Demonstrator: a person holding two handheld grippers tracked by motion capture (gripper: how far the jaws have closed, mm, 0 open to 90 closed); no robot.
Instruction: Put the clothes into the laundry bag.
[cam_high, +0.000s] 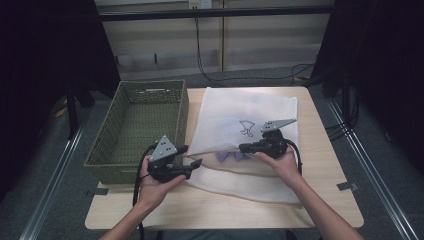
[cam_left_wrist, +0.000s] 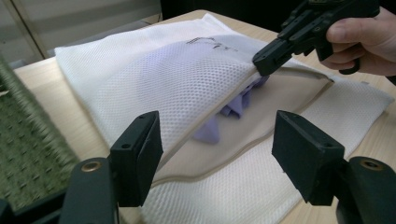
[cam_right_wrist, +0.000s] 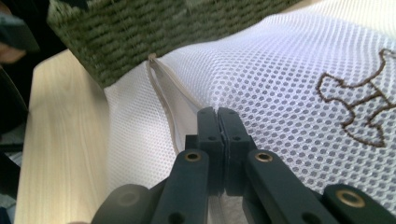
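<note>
1. A white mesh laundry bag (cam_high: 245, 112) lies at table centre with its mouth open; a purple garment (cam_left_wrist: 233, 105) sits inside it.
2. The right gripper (cam_high: 243, 147) pinches the bag's upper edge.
3. The left gripper (cam_high: 192, 157), at seven o'clock of the bag, gapes empty.
4. At nine o'clock stands a green woven basket (cam_high: 100, 155).

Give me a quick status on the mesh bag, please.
Right tool shut on mesh bag upper edge, holding the mouth open. Left tool open, facing the opening. Purple cloth inside. Green basket alongside, nothing blocking.
</note>
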